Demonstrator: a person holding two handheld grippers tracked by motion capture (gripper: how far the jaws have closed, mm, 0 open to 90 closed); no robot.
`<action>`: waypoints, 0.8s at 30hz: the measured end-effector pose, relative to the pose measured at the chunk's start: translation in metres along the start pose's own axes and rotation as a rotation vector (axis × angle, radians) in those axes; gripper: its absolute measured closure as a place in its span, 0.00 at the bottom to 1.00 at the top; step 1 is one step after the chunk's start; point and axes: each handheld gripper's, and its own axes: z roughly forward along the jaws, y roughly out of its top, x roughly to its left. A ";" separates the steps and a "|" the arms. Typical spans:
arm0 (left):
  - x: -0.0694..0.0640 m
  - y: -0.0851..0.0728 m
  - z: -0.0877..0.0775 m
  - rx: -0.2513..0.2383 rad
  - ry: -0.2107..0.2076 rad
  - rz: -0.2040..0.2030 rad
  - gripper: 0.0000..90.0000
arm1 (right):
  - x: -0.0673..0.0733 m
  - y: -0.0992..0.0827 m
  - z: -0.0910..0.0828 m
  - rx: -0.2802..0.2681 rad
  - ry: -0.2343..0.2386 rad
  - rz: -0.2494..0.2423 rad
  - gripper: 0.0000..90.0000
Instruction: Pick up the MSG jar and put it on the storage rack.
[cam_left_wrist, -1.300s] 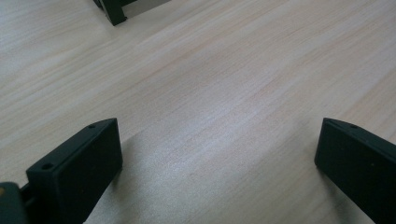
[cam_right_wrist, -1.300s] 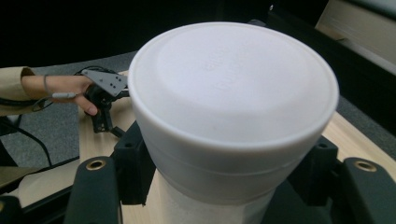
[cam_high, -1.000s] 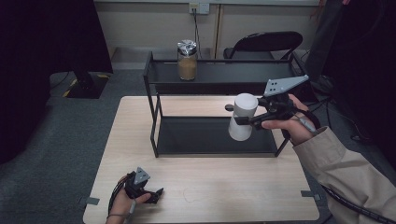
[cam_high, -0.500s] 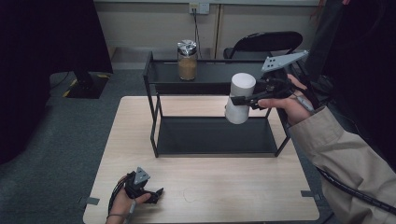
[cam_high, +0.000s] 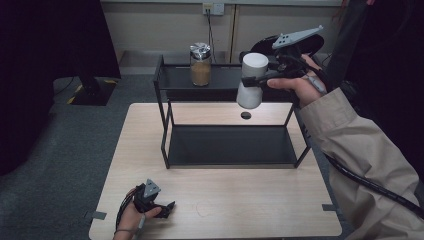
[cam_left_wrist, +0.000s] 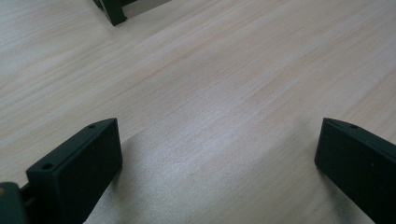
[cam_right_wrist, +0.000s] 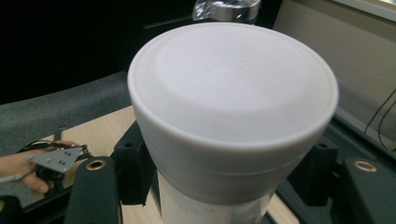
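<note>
Right tool (cam_high: 248, 81) level above shelf (cam_high: 225, 82), clamped around white jar (cam_high: 251, 80)

beige sleeve (cam_high: 360, 145), black fingers (cam_left_wrist: 79, 168), grey plate (cam_high: 296, 36)

Dim room, dark upper corners; soft overhead light falls on the pale table (cam_high: 215, 200), with faint shadows under the rack (cam_high: 230, 145). A sheen glares on the tabletop between the left gripper's jaws; the white-lidded canister (cam_right_wrist: 233, 116) looms softly blurred.

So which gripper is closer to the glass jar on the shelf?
The right. The right gripper holds a white container up beside the glass jar on the rack's top shelf. The left gripper rests on the table's near edge, far from it.
</note>
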 end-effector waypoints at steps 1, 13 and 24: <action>0.000 0.000 0.000 0.002 0.000 0.003 0.00 | -0.001 0.001 0.001 -0.003 -0.008 0.004 0.39; 0.000 0.000 0.000 0.000 0.000 0.001 0.00 | -0.009 0.020 0.009 -0.029 -0.092 0.041 0.39; 0.000 0.000 0.000 0.002 0.000 0.003 0.00 | -0.020 0.028 0.031 -0.047 -0.151 0.093 0.39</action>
